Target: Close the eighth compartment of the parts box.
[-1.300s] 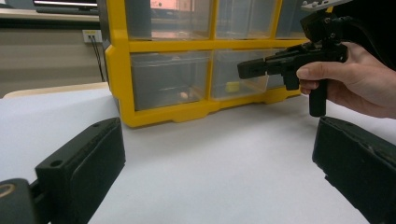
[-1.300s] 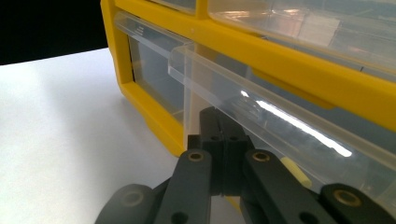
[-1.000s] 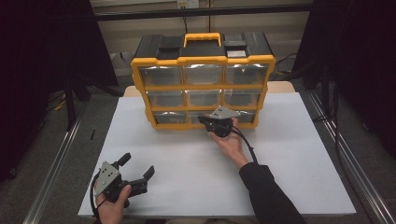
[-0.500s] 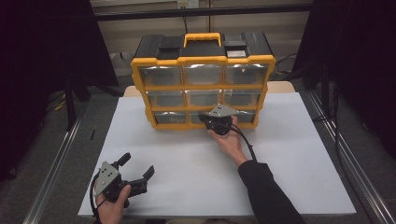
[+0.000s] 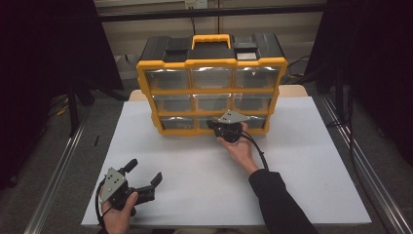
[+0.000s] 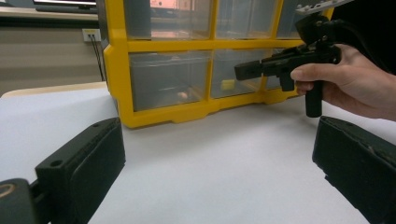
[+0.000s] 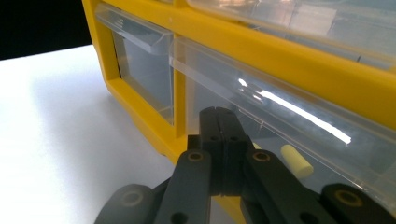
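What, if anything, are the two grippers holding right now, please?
Nothing: the right gripper is shut empty at the bottom middle drawer; the left gripper is open.

Organizer (image 5: 211,62) glossy yellow plastic; drawers (image 7: 299,116) clear, prob. plastic; table (image 5: 292,185) matt.

This looks like a lab or recording studio set up for filming handwork, not a home or a shop. Black curtains (image 5: 53,53) hang on both sides and close the space off. A plain white desk (image 5: 302,165) stands in the middle with a metal rail (image 5: 56,170) running along each side of it, on a grey carpeted floor (image 5: 375,122). A dark bar (image 5: 209,12) crosses overhead at the back, in front of a bare beige wall (image 6: 46,51) with a socket plate (image 6: 91,34) and cables leading from it. On the desk sits a yellow and black parts organiser (image 5: 212,90) with clear drawers, the kind kept in a workshop.
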Demonstrator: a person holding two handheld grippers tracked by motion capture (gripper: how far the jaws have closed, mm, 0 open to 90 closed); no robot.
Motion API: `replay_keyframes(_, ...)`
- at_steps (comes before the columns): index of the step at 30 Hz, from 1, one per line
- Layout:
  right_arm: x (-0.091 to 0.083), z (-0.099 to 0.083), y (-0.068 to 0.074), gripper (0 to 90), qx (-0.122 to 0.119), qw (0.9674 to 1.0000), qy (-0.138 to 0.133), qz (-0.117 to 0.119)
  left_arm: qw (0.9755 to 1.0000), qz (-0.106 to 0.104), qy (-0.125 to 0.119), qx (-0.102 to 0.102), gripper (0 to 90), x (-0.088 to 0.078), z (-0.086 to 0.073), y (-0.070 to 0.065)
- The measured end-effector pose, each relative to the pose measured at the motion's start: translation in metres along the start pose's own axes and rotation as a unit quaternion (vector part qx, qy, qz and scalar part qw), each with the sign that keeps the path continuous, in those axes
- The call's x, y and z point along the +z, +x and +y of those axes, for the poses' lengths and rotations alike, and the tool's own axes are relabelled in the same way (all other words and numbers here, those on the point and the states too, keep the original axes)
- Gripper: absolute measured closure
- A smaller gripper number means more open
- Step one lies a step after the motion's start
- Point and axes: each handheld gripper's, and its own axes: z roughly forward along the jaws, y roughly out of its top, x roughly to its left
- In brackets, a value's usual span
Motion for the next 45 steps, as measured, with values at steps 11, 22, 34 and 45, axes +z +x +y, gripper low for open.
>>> replay_keyframes(11, -0.019, 0.001, -0.004, 81.0, 0.011, 0.9999, -0.002, 0.008, 1.0000, 0.003, -0.001, 0.000, 2.6, 0.000, 0.000, 0.001)
replay_keyframes(22, -0.037, -0.004, -0.006, 51.5, 0.040, 0.9990, 0.002, 0.020, 1.0000, 0.004, -0.002, 0.002, 2.6, -0.002, -0.001, 0.002)
replay_keyframes(34, -0.059, -0.012, -0.009, 10.2, 0.071, 0.9971, 0.006, -0.026, 1.0000, 0.003, -0.001, 0.002, 2.6, -0.002, -0.001, 0.001)
replay_keyframes(45, -0.085, -0.016, -0.010, 1.3, 0.066, 0.9959, -0.010, -0.061, 1.0000, 0.006, -0.003, 0.003, 2.6, -0.002, -0.001, 0.002)
